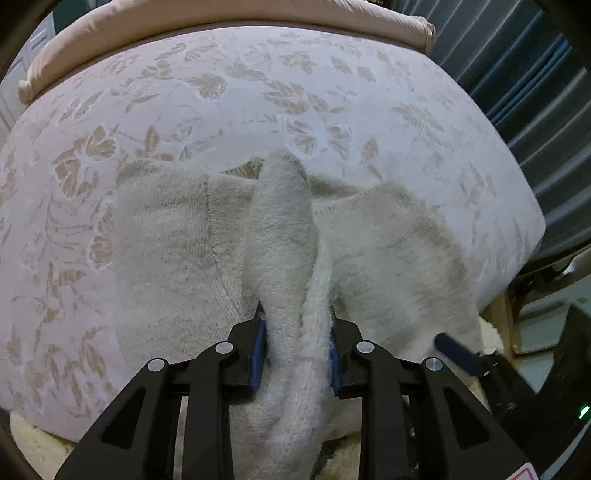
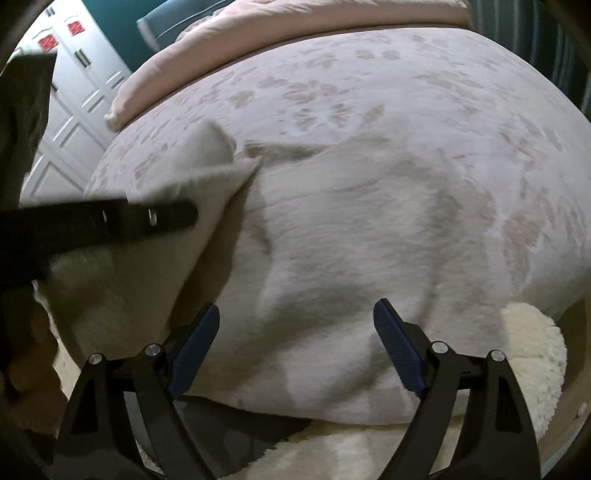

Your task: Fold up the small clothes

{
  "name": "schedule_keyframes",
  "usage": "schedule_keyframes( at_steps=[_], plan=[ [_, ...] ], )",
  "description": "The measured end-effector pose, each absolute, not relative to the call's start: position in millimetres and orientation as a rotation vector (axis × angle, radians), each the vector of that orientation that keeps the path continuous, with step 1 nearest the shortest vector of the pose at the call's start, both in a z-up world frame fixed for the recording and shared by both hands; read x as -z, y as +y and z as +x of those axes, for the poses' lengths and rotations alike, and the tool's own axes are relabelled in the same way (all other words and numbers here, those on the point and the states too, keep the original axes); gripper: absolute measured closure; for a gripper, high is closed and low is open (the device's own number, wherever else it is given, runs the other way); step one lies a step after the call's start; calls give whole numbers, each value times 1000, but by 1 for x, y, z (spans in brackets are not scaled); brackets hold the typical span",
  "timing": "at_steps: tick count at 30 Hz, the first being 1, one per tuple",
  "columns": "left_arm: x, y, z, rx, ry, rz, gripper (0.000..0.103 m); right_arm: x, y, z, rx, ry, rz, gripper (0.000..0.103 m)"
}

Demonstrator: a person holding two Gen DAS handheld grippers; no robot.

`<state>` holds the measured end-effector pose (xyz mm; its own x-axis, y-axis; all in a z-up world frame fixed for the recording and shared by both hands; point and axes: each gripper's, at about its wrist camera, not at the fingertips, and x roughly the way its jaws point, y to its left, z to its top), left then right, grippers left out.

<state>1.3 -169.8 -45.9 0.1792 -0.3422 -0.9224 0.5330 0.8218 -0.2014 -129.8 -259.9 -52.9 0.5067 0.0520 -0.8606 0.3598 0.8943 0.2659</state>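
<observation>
Folding one fuzzy cream sweater (image 1: pixel 166 240) on one floral bed (image 1: pixel 332 92).
One pink pillow (image 1: pixel 221 22) behind; left hand-held gripper (image 1: pixel 297 350) is clenched on the sweater's raised fold, right hand-held gripper (image 2: pixel 295 347) hovers released above it.

light: dim, soft, even | left wrist: fairly sharp | right wrist: motion-blurred | edges: fisheye-bent, dark corners

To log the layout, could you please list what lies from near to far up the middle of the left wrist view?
Left claw shut on the white sweater → flowered bedspread → pink pillow.
</observation>
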Motion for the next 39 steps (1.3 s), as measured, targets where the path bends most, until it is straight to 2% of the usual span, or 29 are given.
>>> schedule_keyframes(
  at_steps=[9,13,17,20,22,25,33,39],
  plan=[
    [49,-159,1,614,1263,150,76,44,-285,-136,255,1010,473,20],
    [50,-155,1,607,1265,142,71,35,-287,-138,268,990,482,20],
    [49,-149,2,604,1272,114,70,29,-290,-137,254,976,535,20],
    [41,-136,1,623,1282,68,61,24,-292,-134,245,965,570,20],
    [32,-120,-2,646,1276,13,44,20,-293,-132,234,958,599,20],
    [18,-75,-7,662,1261,-124,24,10,-293,-127,202,936,644,20],
    [47,37,-15,445,1332,-276,22,12,-277,-105,92,988,769,20],
    [67,60,-32,404,1376,-278,22,19,-253,-91,65,1071,757,20]
  ],
)
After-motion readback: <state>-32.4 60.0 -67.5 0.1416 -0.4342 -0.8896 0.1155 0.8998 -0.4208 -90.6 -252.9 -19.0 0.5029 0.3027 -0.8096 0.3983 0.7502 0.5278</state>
